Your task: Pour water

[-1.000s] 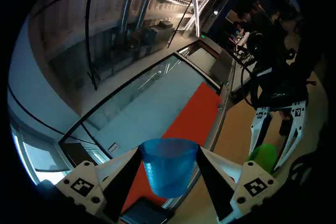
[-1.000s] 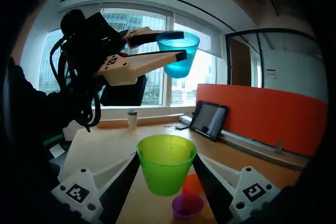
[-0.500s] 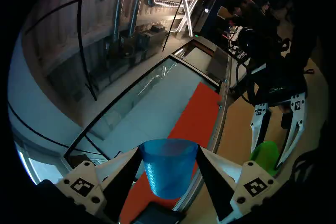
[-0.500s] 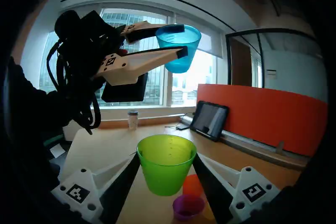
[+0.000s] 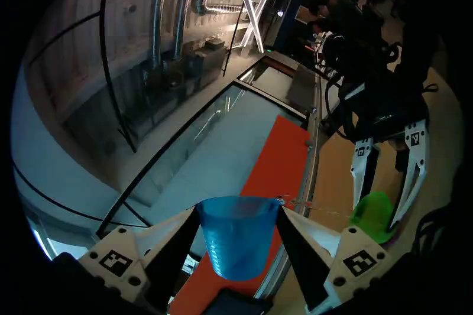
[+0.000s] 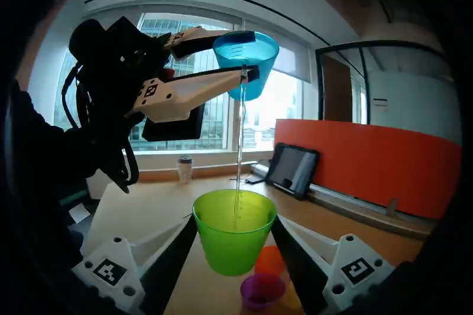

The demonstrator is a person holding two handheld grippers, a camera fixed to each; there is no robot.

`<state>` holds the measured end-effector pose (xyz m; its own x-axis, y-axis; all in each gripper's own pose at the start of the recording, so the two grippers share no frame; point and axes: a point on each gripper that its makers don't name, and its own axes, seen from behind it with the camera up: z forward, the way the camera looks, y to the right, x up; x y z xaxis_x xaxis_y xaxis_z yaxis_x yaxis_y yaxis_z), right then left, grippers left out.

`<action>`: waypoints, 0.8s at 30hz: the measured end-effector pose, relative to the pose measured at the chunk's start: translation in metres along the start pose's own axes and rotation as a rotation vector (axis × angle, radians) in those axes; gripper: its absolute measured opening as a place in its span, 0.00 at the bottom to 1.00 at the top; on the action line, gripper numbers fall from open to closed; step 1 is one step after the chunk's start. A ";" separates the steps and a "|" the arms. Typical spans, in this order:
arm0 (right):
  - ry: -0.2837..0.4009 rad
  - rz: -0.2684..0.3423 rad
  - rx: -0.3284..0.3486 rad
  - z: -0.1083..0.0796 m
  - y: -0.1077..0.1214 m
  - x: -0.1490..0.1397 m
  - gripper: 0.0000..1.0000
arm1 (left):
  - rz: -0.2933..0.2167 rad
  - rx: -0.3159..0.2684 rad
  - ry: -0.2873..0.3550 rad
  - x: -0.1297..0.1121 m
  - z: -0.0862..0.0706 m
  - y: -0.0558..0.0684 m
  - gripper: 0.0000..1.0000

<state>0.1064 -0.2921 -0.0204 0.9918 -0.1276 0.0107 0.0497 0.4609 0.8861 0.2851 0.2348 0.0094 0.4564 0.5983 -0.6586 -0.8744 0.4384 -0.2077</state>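
Note:
My left gripper is shut on a translucent blue cup, tilted over. In the right gripper view that blue cup hangs high, held by the left gripper, and a thin stream of water falls from its rim into the green cup. My right gripper is shut on this green cup, holding it upright above the wooden table. In the left gripper view the green cup sits between the right gripper's white fingers, with a faint water thread reaching toward it.
Below the green cup stand a small purple cup and an orange cup. A tablet leans against an orange partition. A small jar stands by the window sill. A dark sleeve holds the left gripper.
The blue cup has tipped further and water now streams from it into the green cup. The green cup has stayed still.

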 end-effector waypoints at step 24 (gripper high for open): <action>0.005 -0.010 -0.012 -0.002 0.004 0.004 0.89 | 0.087 -0.001 0.009 0.001 -0.001 0.000 0.88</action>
<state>0.1111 -0.2892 -0.0174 0.9918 -0.1275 -0.0007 0.0610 0.4698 0.8807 0.2854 0.2350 0.0077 0.3775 0.6281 -0.6804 -0.9107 0.3847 -0.1502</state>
